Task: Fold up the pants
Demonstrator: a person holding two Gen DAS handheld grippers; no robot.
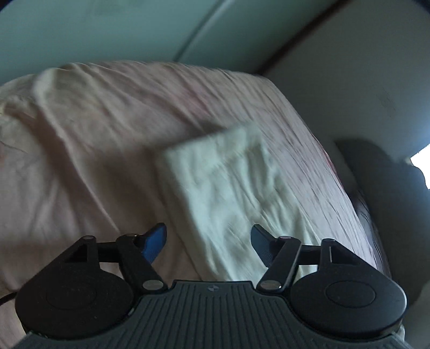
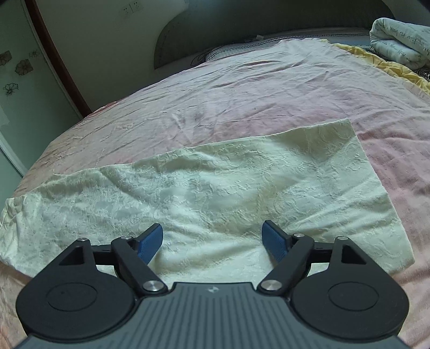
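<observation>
Firstly, left wrist view, heavily blurred: the left tongs [image 1: 209,243] stand parted with nothing between the blue pads [image 1: 154,243], poised above the cream pants [image 1: 228,193], which lie as a folded oblong on the pink bedsheet [image 1: 94,139]; a pale wall [image 1: 336,53] rises beyond the bed. Right wrist view, sharp: the right tongs [image 2: 212,241] stand wide and empty just over the near edge of the pants [image 2: 215,188], spread flat as a long embossed panel across the bedsheet [image 2: 242,88]. A rolled quilt [image 2: 400,35] sits at the far right corner, well apart; a dark headboard [image 2: 268,18] backs the bed.
</observation>
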